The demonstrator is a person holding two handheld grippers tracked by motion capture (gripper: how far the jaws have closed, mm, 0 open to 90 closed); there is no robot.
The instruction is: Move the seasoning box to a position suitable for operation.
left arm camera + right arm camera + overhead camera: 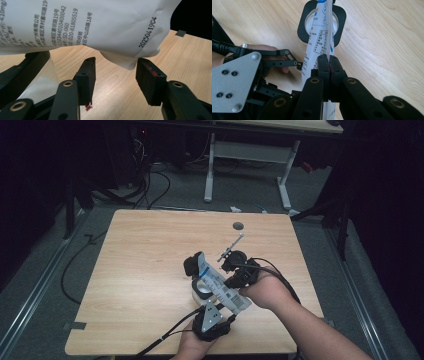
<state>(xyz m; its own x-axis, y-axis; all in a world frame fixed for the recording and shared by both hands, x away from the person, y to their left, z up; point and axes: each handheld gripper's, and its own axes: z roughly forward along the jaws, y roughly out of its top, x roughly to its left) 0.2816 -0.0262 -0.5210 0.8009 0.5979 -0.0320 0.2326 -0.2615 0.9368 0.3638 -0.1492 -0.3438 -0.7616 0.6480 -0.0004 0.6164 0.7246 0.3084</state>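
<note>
White pouch (319, 47) between closed jaws

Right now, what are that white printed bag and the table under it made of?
The white bag looks like thin plastic film or coated paper: matt, creased, with black print on it. I cannot tell which. The table looks like pale wood or wood-look laminate: fine grain lines, smooth with a soft sheen.

The white pouch (222, 287) is a flat, soft packet with small black printed text, a table of figures, blue marks and a printed date code near one corner. It is lifted above the wooden table, standing on its edge and tilted. Its far end hangs over a round white container with a black square rim (302, 30), which stands on the table.
</note>
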